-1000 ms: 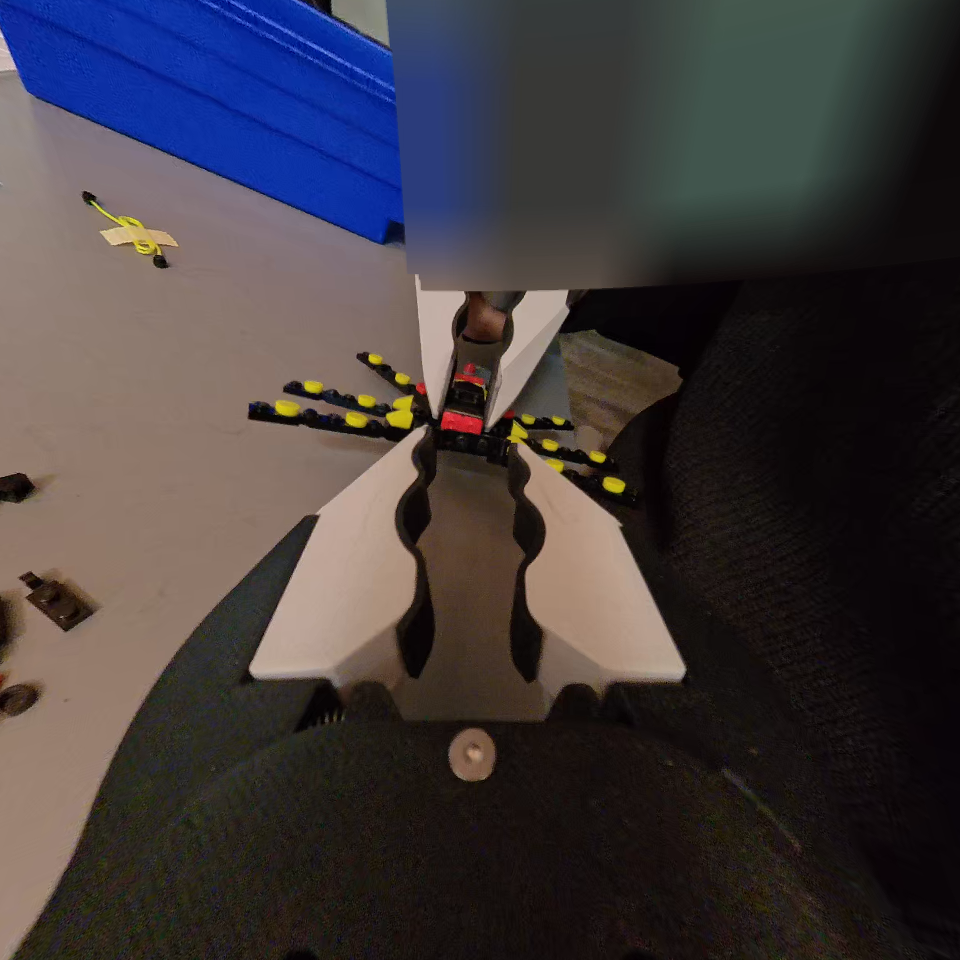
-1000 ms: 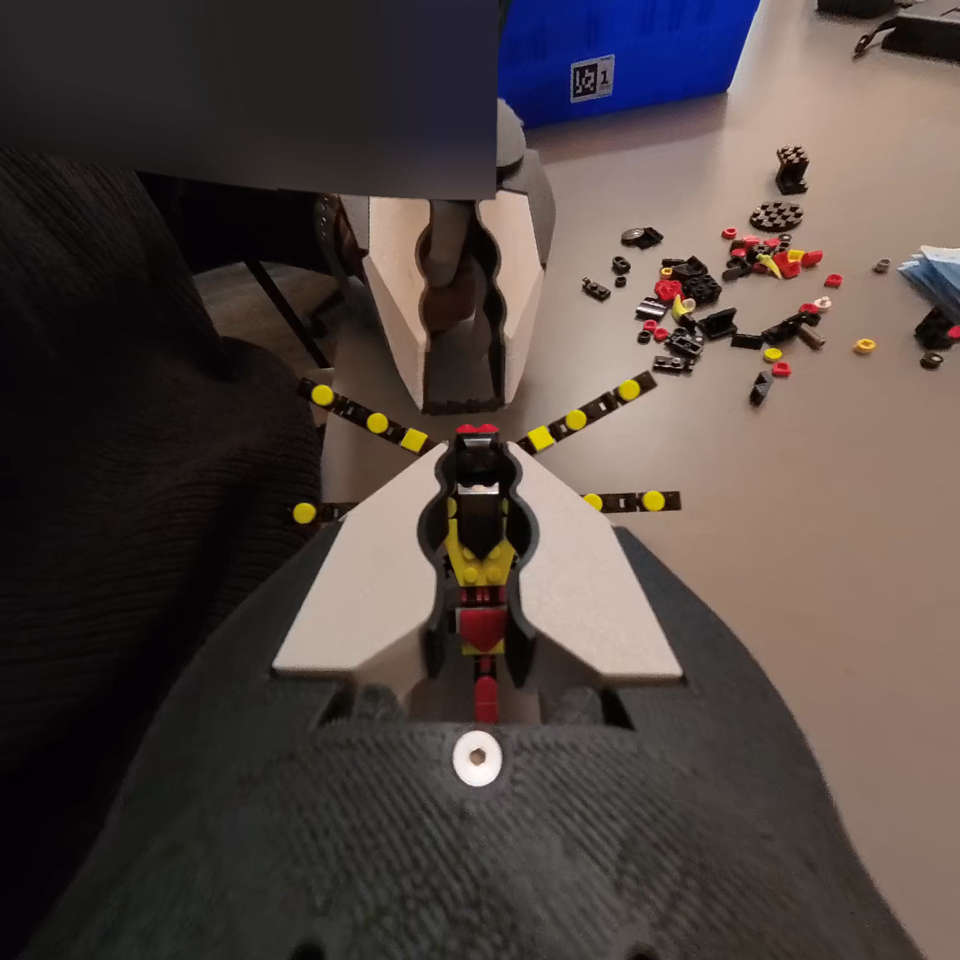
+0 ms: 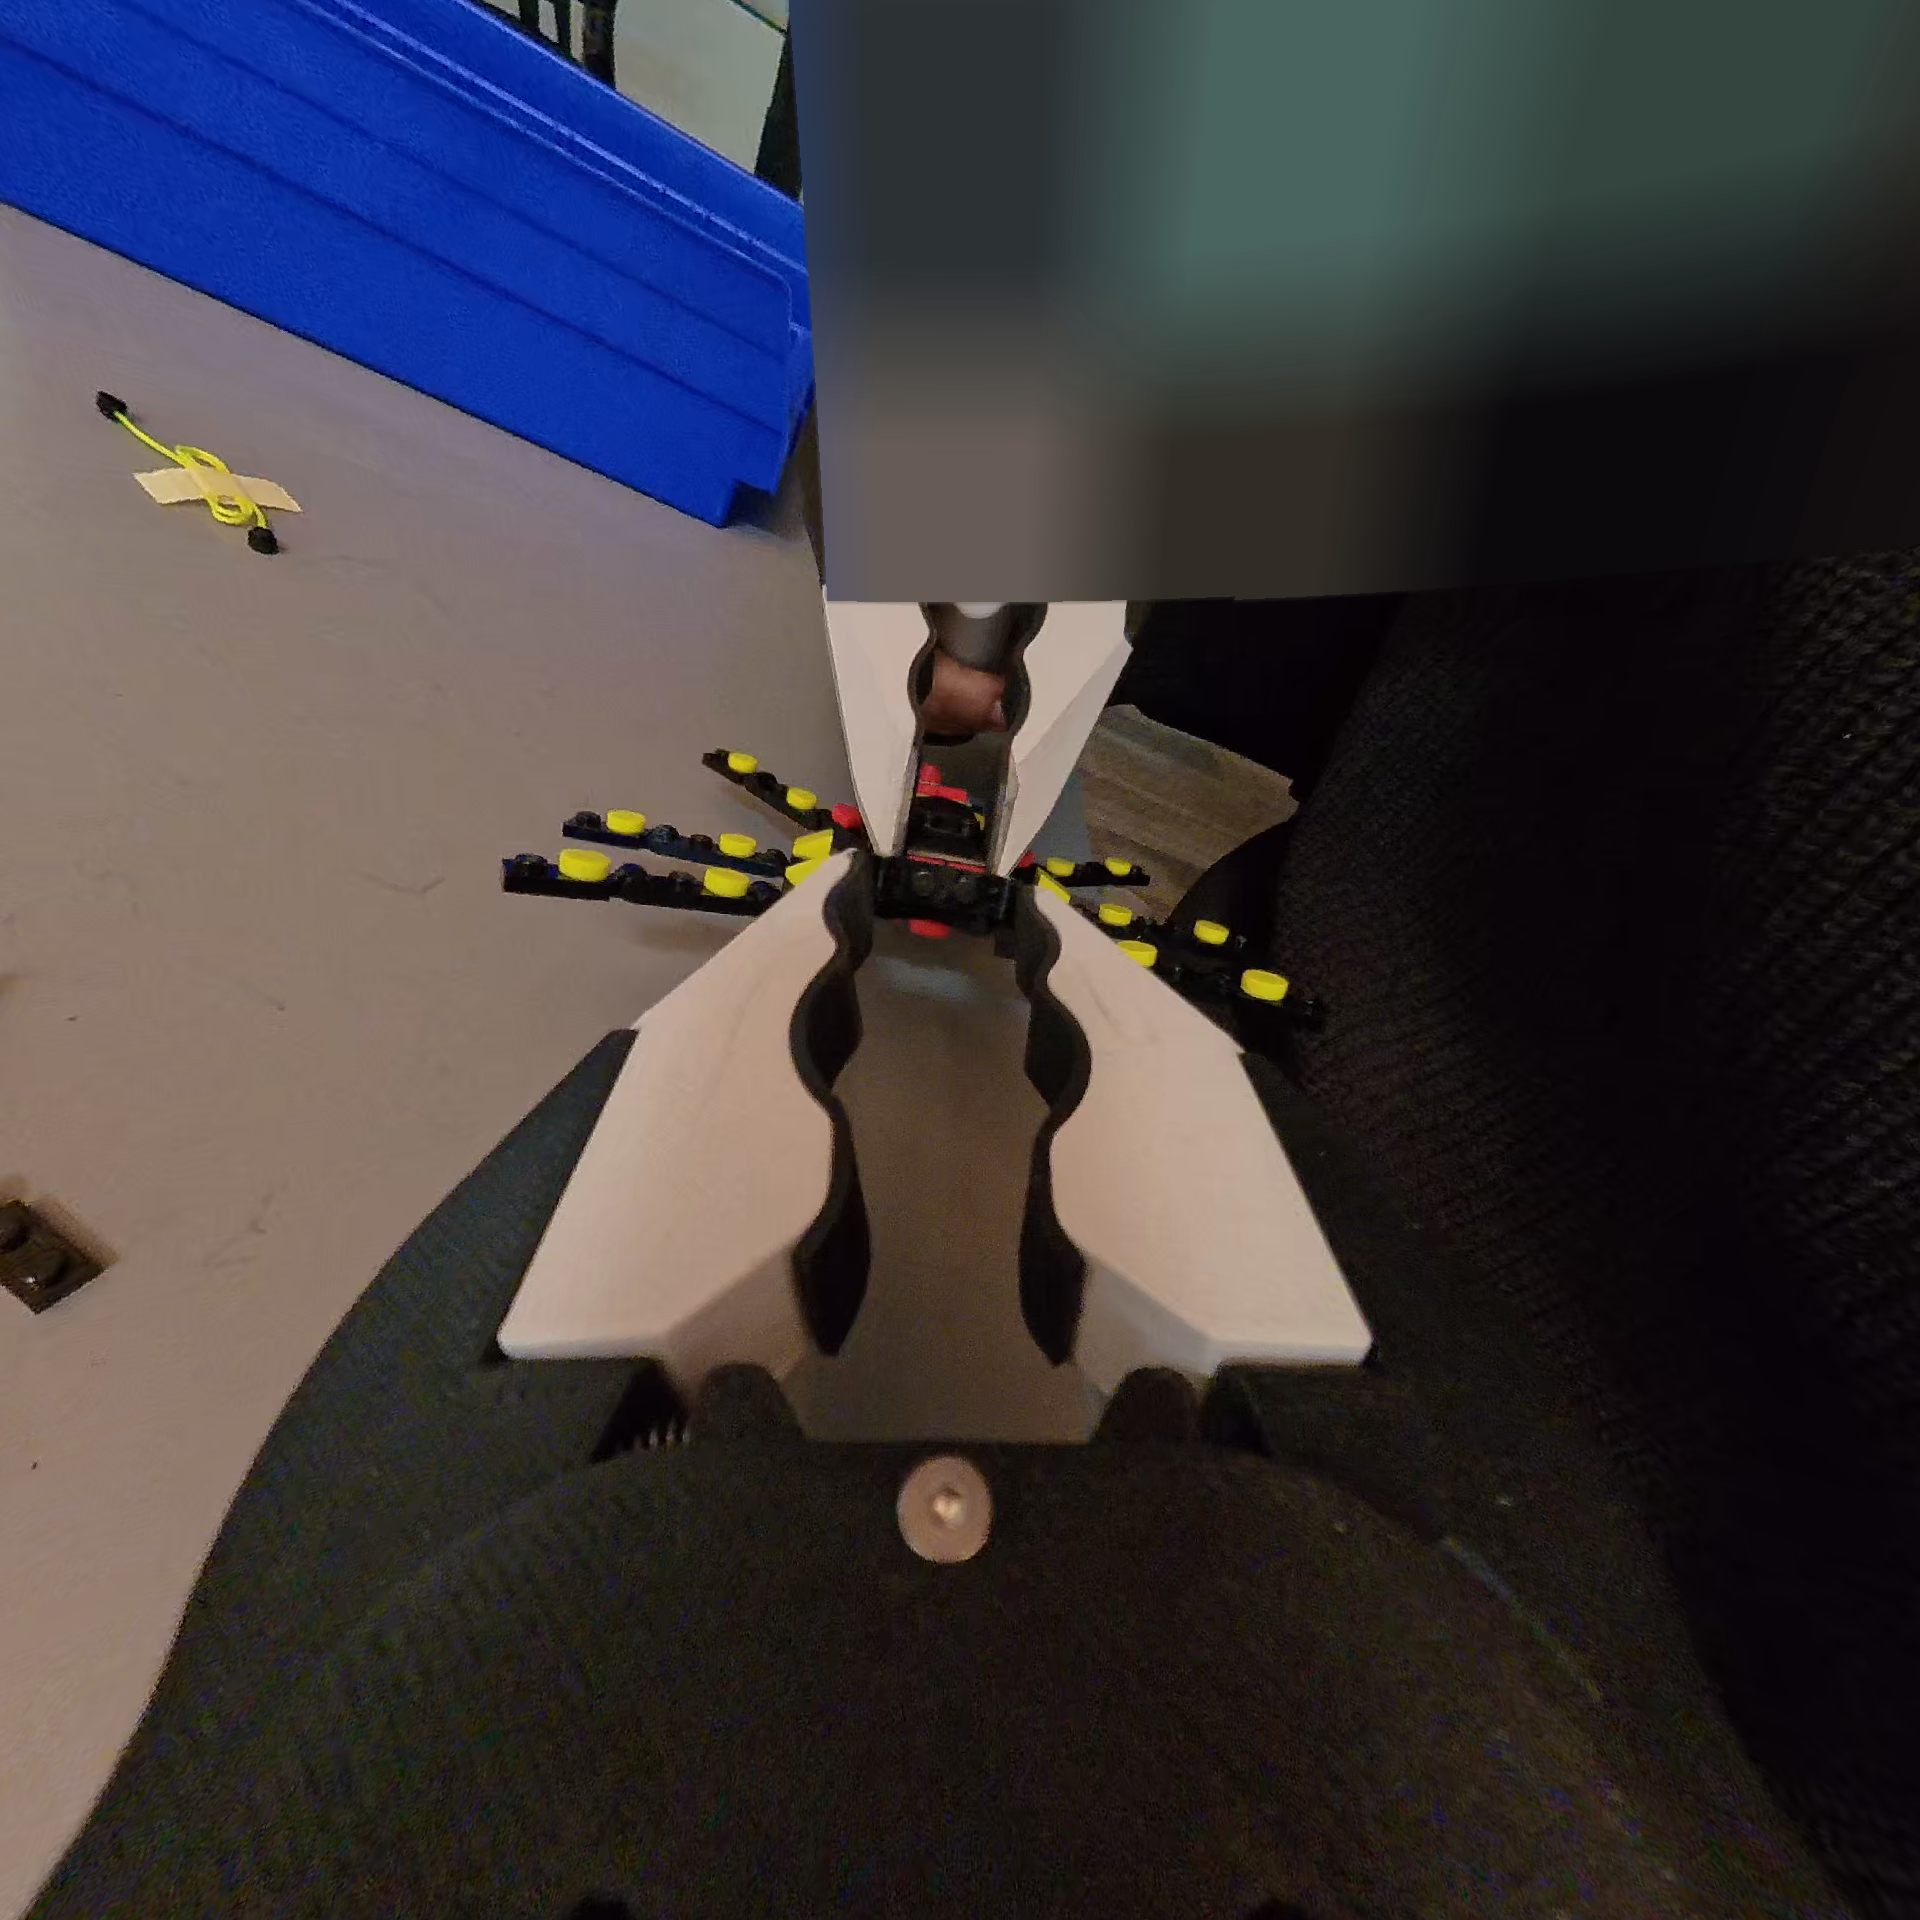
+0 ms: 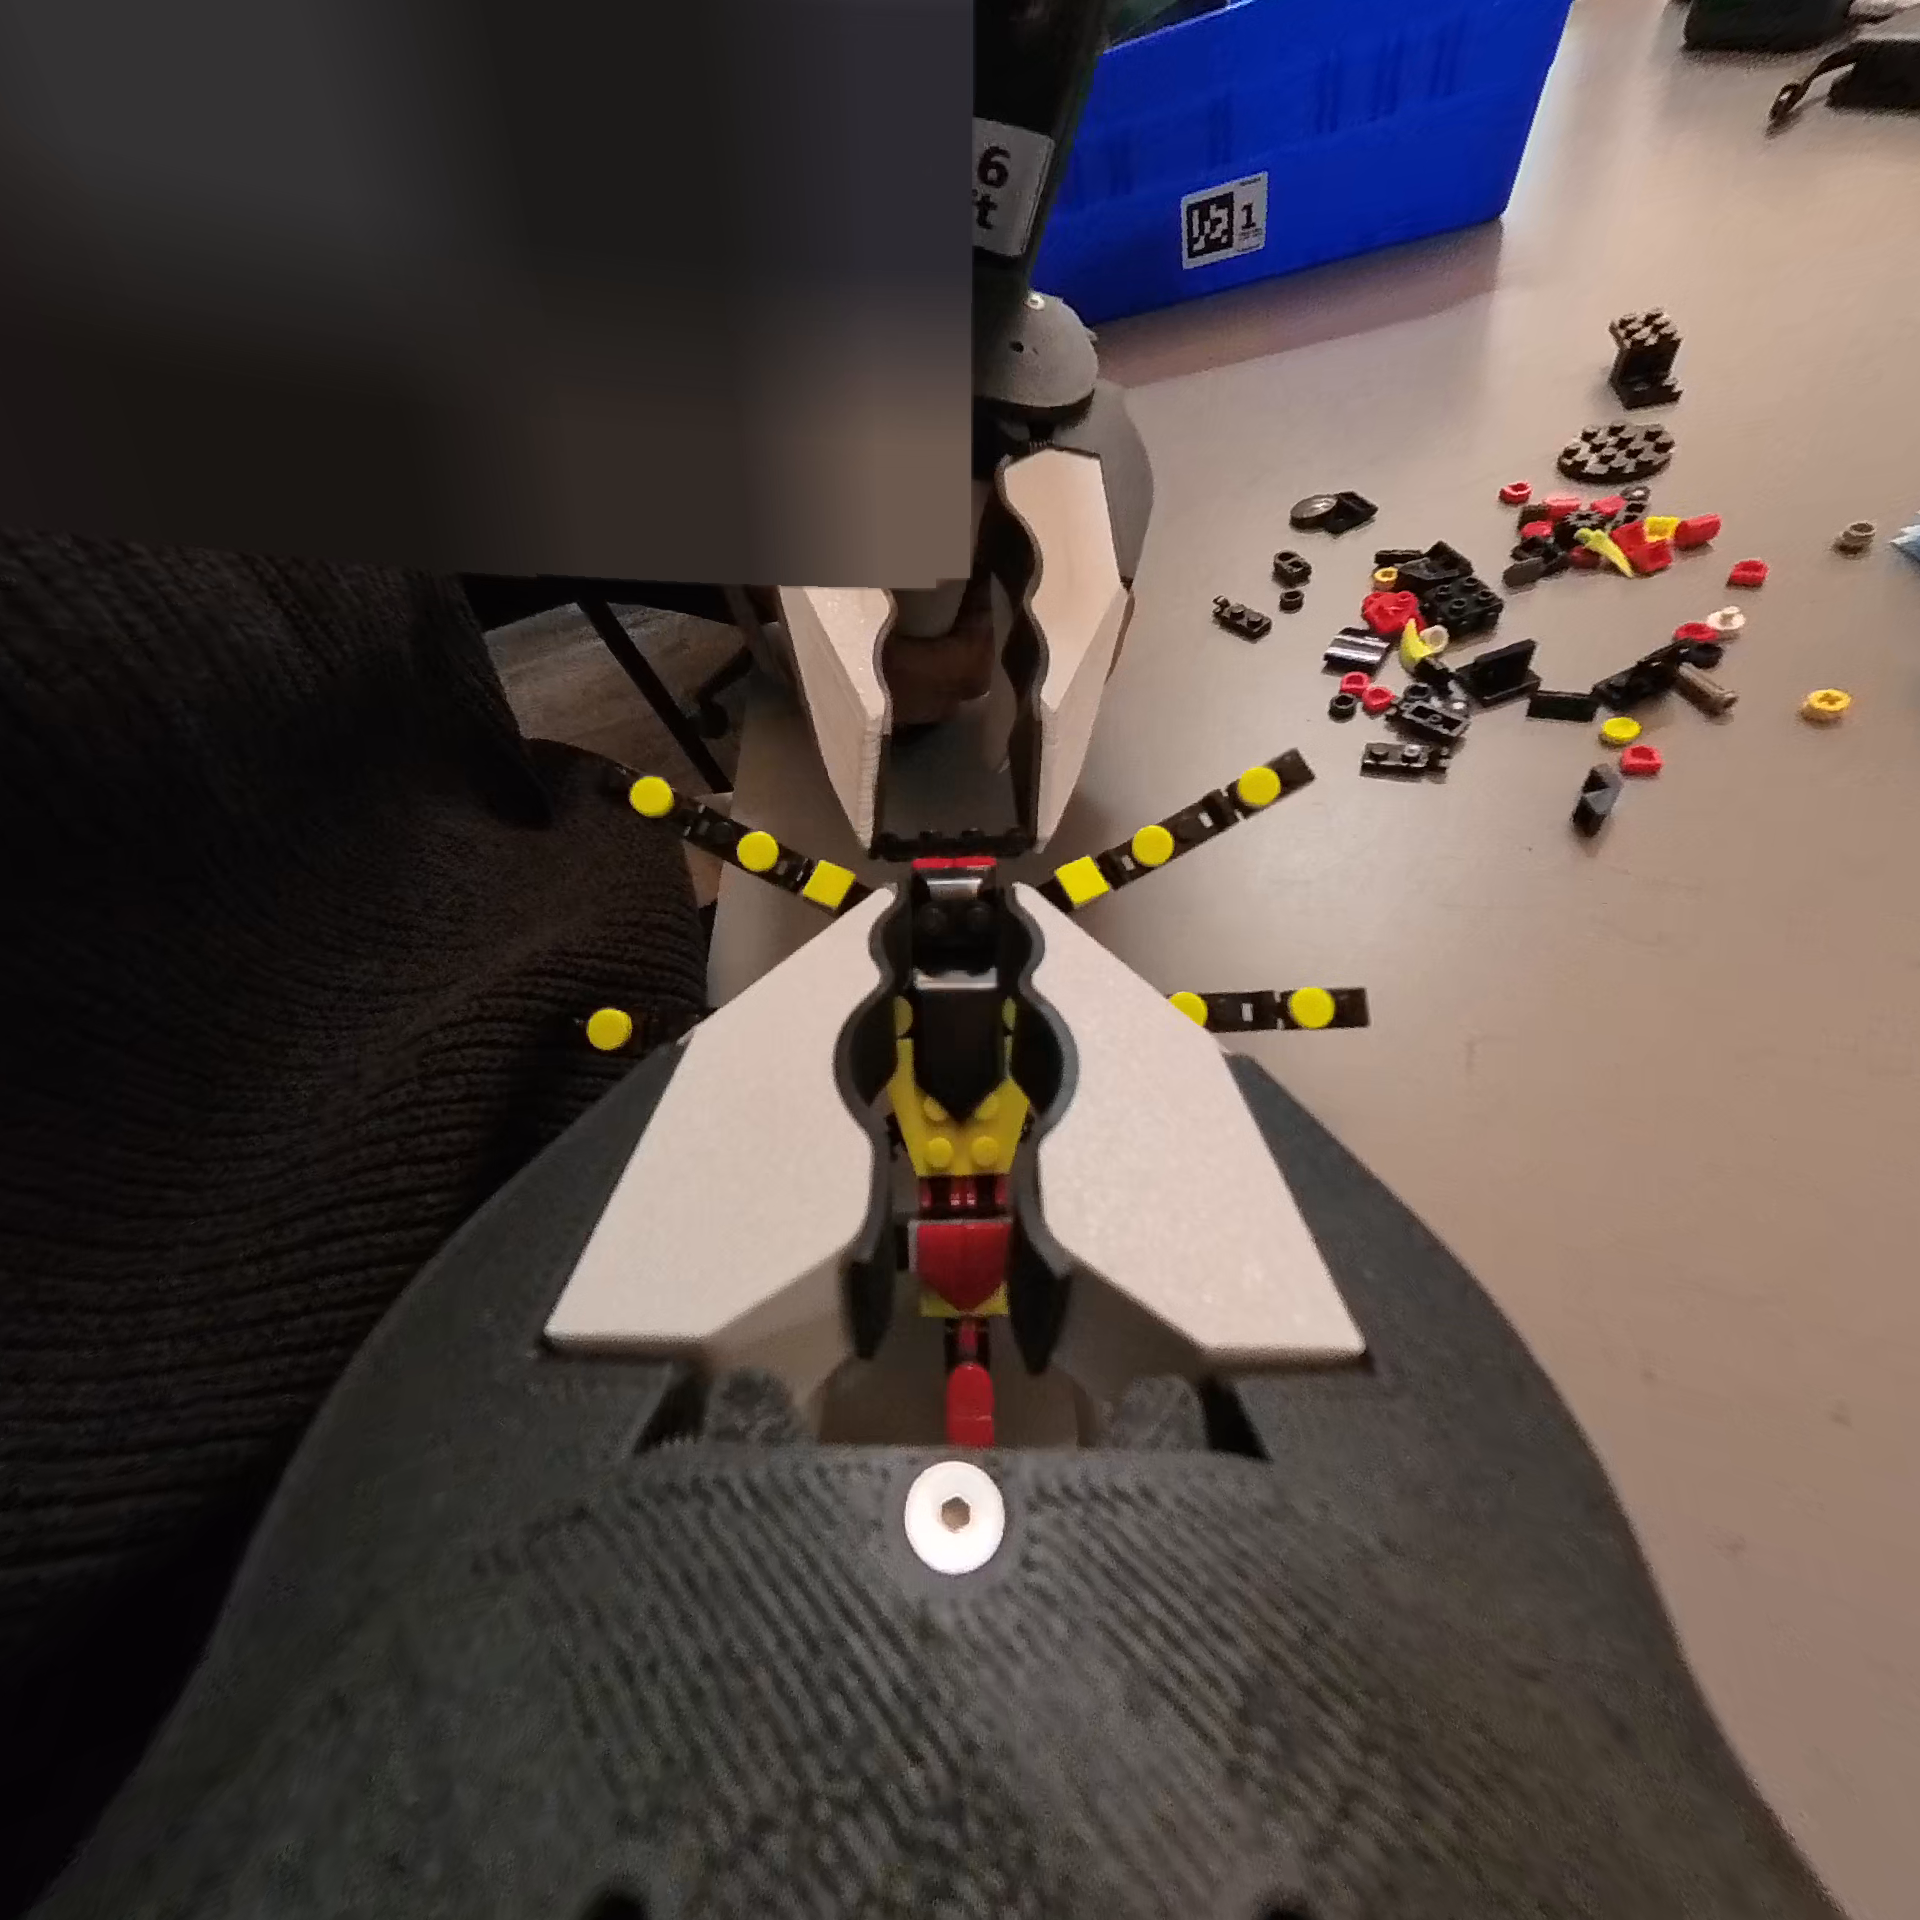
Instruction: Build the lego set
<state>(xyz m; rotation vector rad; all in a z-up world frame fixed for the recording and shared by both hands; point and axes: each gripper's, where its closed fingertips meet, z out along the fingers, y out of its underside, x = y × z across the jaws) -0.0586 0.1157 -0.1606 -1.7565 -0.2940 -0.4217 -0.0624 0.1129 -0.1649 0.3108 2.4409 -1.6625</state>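
Clamping the black-yellow-red lego spider (image 4: pixel 951 1081) with spread dotted legs, right gripper (image 4: pixel 954 904) meets left gripper (image 3: pixel 940 899) pinching a black plate (image 3: pixel 943 888).

A smooth grey table (image 3: pixel 312 727) is filling the left of the left wrist view and the right of the right wrist view, catching soft, even light with a faint sheen. A blue plastic bin (image 3: pixel 416 229) is sitting at the upper left of the left wrist view, and a blue bin (image 4: pixel 1309 135) is also standing at the top of the right wrist view. A yellow-green cord under a strip of beige tape (image 3: pixel 213 488) is lying on the table at the left. Dark knitted fabric (image 4: pixel 260 987) is covering the left side of the right wrist view.
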